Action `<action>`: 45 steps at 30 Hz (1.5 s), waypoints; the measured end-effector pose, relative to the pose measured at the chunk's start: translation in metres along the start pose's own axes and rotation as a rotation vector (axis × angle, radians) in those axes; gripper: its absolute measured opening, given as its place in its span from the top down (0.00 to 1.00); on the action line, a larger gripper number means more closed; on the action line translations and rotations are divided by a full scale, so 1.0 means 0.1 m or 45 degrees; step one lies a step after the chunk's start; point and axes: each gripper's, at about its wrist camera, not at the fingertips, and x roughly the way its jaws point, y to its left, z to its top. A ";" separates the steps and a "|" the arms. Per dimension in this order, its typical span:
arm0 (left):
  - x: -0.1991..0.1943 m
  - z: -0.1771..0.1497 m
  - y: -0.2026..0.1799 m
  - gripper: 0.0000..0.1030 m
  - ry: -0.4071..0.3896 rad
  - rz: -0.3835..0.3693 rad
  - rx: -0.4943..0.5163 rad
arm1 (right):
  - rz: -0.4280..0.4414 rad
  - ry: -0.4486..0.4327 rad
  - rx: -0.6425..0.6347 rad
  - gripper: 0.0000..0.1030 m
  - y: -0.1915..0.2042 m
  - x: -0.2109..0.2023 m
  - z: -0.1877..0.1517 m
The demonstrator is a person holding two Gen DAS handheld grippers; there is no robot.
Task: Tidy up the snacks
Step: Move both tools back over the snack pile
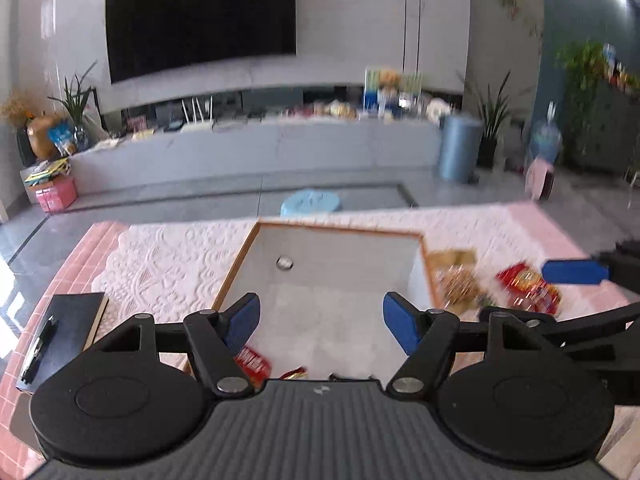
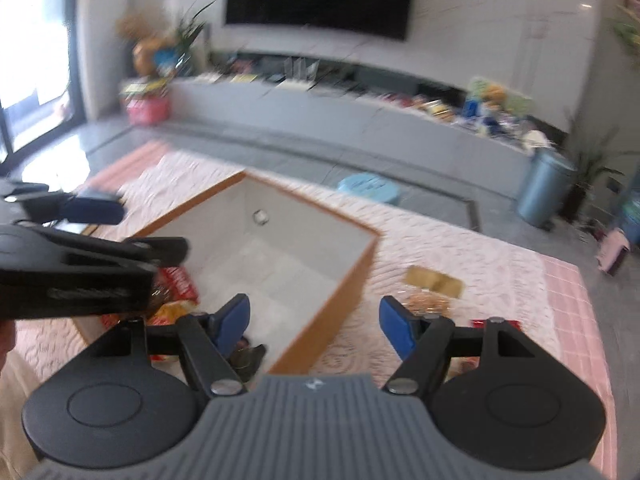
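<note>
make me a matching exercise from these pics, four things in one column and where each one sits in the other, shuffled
Things:
1. black notebook
2. red snack packet
3. light blue stool
4. left tool

Places:
A. on the floor beyond the table
B. hovering open over the box
C. on the lace cloth, right of the box
D. on the table's left edge, pen on top

Pairs: 1-D, 2-C, 3-A, 4-B

No text can be read: the print on the red packet in the box and on the red bag is blurred.
</note>
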 end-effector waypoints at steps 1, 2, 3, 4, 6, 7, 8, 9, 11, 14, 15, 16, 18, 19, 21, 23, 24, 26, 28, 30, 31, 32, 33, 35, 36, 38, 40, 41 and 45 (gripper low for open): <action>-0.04 0.00 -0.04 0.20 -0.021 -0.008 -0.006 | -0.027 -0.023 0.026 0.32 -0.06 -0.07 -0.04; -0.08 -0.01 -0.07 0.20 -0.039 -0.016 -0.010 | -0.054 -0.041 0.049 0.32 -0.13 -0.12 -0.07; -0.11 -0.01 -0.11 0.20 -0.057 -0.025 -0.013 | -0.079 -0.055 0.071 0.32 -0.19 -0.18 -0.10; -0.14 -0.02 -0.16 0.20 -0.071 -0.037 -0.012 | -0.109 -0.072 0.099 0.32 -0.26 -0.24 -0.15; -0.16 -0.05 -0.26 0.20 -0.080 -0.059 0.000 | -0.172 -0.103 0.146 0.32 -0.40 -0.37 -0.25; -0.16 -0.06 -0.31 0.19 -0.081 -0.072 0.008 | -0.202 -0.122 0.166 0.32 -0.47 -0.43 -0.30; -0.15 -0.07 -0.38 0.19 -0.077 -0.087 0.019 | -0.225 -0.139 0.184 0.32 -0.52 -0.48 -0.35; -0.15 -0.09 -0.43 0.19 -0.074 -0.100 0.026 | -0.247 -0.154 0.205 0.28 -0.59 -0.54 -0.40; -0.11 -0.12 -0.56 0.19 -0.055 -0.136 0.044 | -0.289 -0.187 0.249 0.23 -0.73 -0.66 -0.52; -0.04 -0.16 -0.74 0.19 -0.007 -0.201 0.045 | -0.352 -0.218 0.299 0.23 -0.95 -0.80 -0.69; 0.00 -0.18 -0.80 0.19 0.013 -0.236 0.040 | -0.370 -0.225 0.317 0.23 -1.04 -0.84 -0.73; 0.02 -0.20 -0.86 0.19 0.028 -0.261 0.038 | -0.385 -0.234 0.336 0.21 -1.11 -0.87 -0.79; 0.06 -0.22 -0.98 0.19 0.049 -0.293 0.057 | -0.410 -0.247 0.374 0.20 -1.24 -0.93 -0.90; 0.09 -0.23 -1.03 0.19 0.055 -0.304 0.071 | -0.420 -0.247 0.393 0.20 -1.30 -0.93 -0.96; 0.13 -0.26 -1.14 0.19 0.065 -0.319 0.095 | -0.445 -0.223 0.430 0.20 -1.42 -0.91 -1.06; 0.19 -0.29 -1.24 0.19 0.084 -0.332 0.119 | -0.467 -0.188 0.457 0.20 -1.51 -0.88 -1.16; 0.22 -0.30 -1.30 0.19 0.092 -0.340 0.129 | -0.478 -0.171 0.469 0.20 -1.55 -0.84 -1.21; 0.25 -0.34 -1.37 0.19 0.112 -0.357 0.145 | -0.504 -0.139 0.504 0.20 -1.63 -0.77 -1.29; 0.31 -0.36 -1.42 0.19 0.130 -0.369 0.150 | -0.512 -0.107 0.545 0.21 -1.71 -0.70 -1.37; 0.36 -0.37 -1.46 0.19 0.140 -0.368 0.151 | -0.503 -0.094 0.587 0.21 -1.79 -0.63 -1.44; 0.39 -0.37 -1.47 0.19 0.143 -0.363 0.149 | -0.497 -0.092 0.603 0.21 -1.82 -0.60 -1.46; 0.42 -0.37 -1.48 0.19 0.144 -0.363 0.148 | -0.493 -0.091 0.613 0.21 -1.86 -0.56 -1.49; 0.45 -0.38 -1.49 0.19 0.147 -0.366 0.147 | -0.489 -0.089 0.616 0.21 -1.86 -0.52 -1.50; 0.51 -0.38 -1.50 0.19 0.154 -0.377 0.146 | -0.477 -0.085 0.615 0.21 -1.90 -0.44 -1.51; 0.55 -0.38 -1.50 0.19 0.157 -0.387 0.151 | -0.469 -0.079 0.614 0.21 -1.92 -0.39 -1.51; 0.64 -0.38 -1.53 0.19 0.170 -0.390 0.162 | -0.450 -0.065 0.614 0.21 -1.94 -0.28 -1.51; 0.74 -0.39 -1.55 0.22 0.191 -0.385 0.169 | -0.434 -0.048 0.612 0.22 -1.95 -0.19 -1.51; 0.79 -0.40 -1.56 0.23 0.201 -0.382 0.168 | -0.428 -0.039 0.613 0.22 -1.96 -0.15 -1.52; 0.99 -0.40 -1.62 0.27 0.222 -0.364 0.201 | -0.399 0.014 0.653 0.23 -2.02 0.03 -1.54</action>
